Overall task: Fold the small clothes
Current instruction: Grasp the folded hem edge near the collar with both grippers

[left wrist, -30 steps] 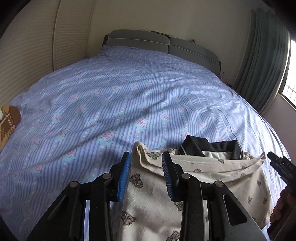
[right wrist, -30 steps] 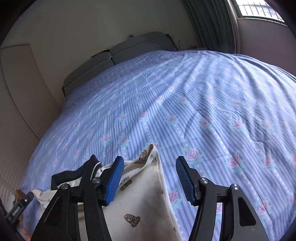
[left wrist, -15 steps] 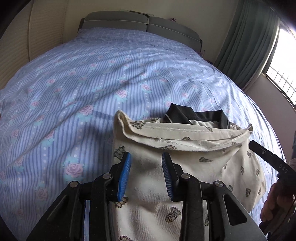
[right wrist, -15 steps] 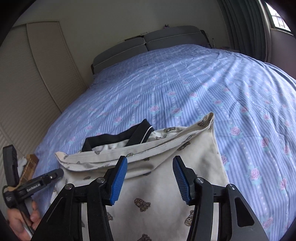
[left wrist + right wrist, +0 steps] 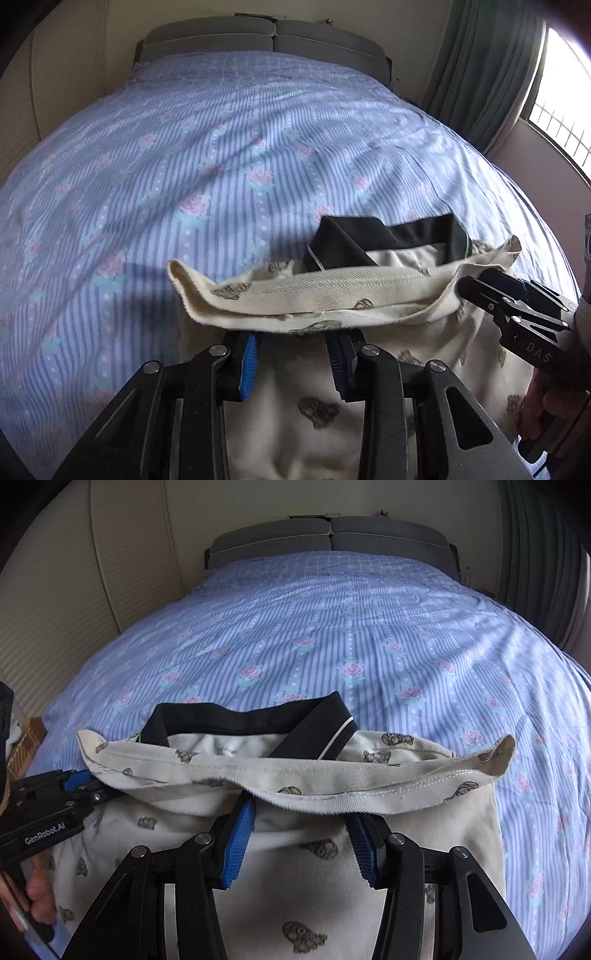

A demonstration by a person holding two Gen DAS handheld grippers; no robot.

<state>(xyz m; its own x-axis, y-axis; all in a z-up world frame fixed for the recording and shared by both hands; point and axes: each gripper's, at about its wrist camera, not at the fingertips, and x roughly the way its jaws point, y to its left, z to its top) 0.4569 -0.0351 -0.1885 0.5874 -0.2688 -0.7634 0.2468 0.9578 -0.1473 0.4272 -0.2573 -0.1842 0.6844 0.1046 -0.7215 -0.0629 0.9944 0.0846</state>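
Note:
A cream top (image 5: 369,284) printed with small brown figures lies on the bed, its black collar (image 5: 347,240) at the far side. A raised hem band (image 5: 332,779) runs across in front of both grippers. My left gripper (image 5: 293,332) rests low over the cloth, blue pads apart, fingertips hidden under the hem. My right gripper (image 5: 301,812) stands the same way with a wider gap and flat cloth between the pads. The right gripper (image 5: 469,286) shows at the hem's right end, the left gripper (image 5: 99,790) at its left end. Neither visibly pinches cloth.
The blue striped bed cover (image 5: 221,147) with pink roses spreads ahead to a grey headboard (image 5: 332,539). Green curtains (image 5: 480,66) and a window (image 5: 561,110) stand to the right. A cardboard box (image 5: 26,738) sits off the bed's left edge. A person's hand (image 5: 37,897) holds the left gripper.
Both grippers slid forward over the top until the hem covers their fingertips. They turned toward the headboard. The right jaws stand narrower than a second ago.

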